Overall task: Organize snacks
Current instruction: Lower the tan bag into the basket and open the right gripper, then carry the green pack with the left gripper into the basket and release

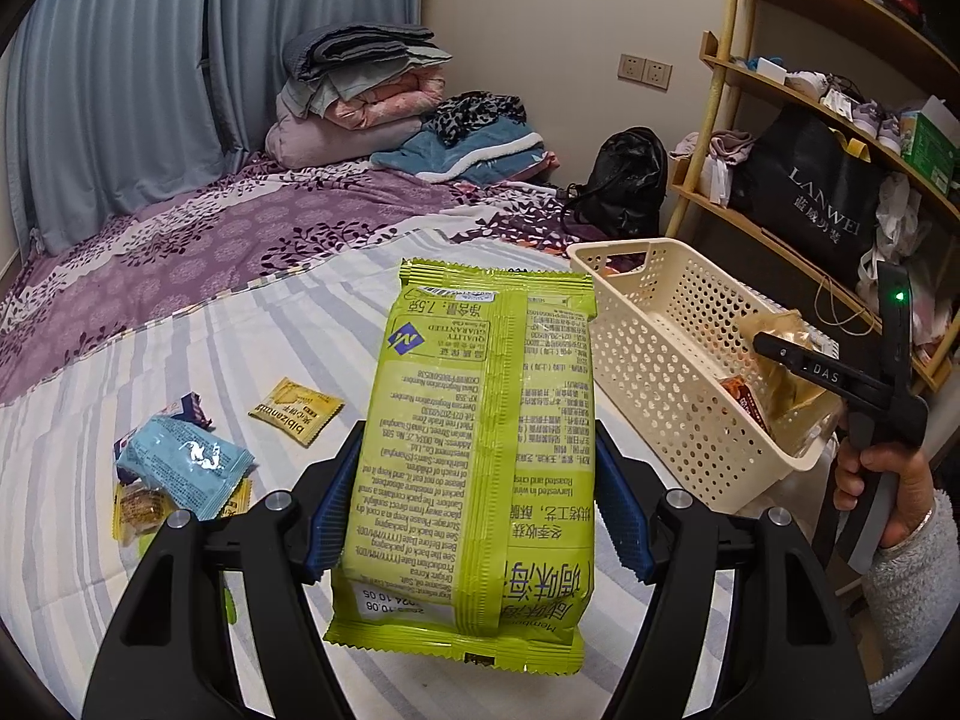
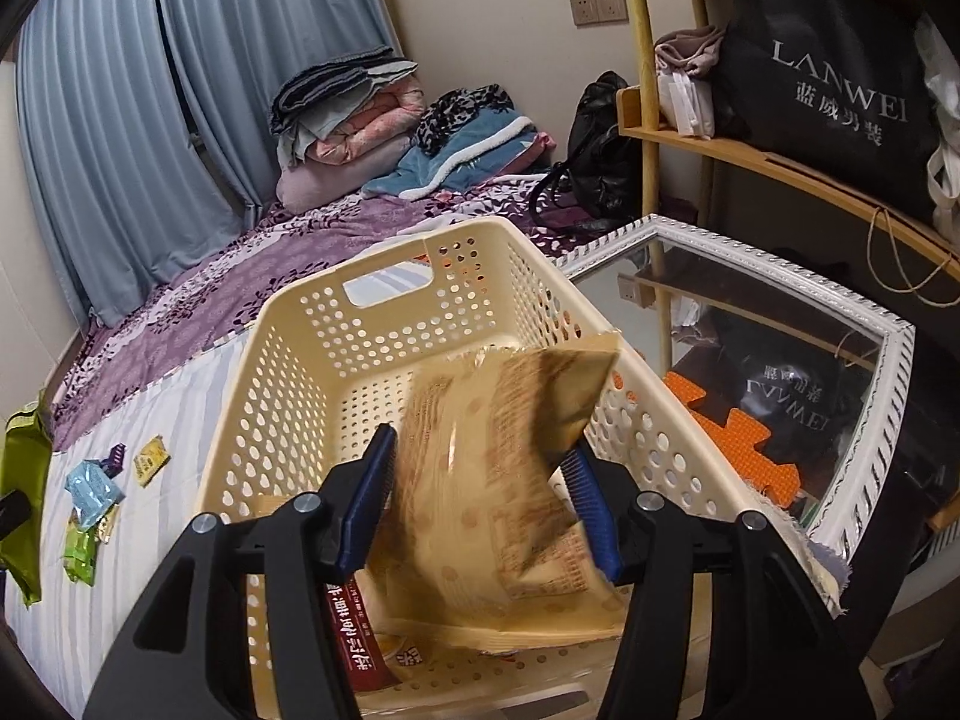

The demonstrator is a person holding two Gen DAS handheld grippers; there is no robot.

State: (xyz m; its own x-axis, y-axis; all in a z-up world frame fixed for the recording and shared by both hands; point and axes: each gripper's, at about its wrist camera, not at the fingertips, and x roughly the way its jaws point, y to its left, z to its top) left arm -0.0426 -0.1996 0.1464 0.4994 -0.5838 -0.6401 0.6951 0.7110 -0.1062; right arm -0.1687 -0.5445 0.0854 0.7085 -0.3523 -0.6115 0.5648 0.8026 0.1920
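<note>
Right wrist view: right gripper (image 2: 480,504) jaws slack around blurred tan snack packet (image 2: 498,468), lower centre, over cream perforated plastic basket (image 2: 288,360) | step: dropping packet in | left gripper (image 1: 474,516) clamps lime-green foil snack bag (image 1: 474,444) | next: carry it right, over basket.

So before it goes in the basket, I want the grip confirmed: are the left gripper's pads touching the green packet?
Touching. The left wrist view shows both blue pads pressed against the sides of the green packet.

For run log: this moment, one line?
left tool: shut on green packet | right tool: tan packet loose over basket | small snacks on bed
</note>
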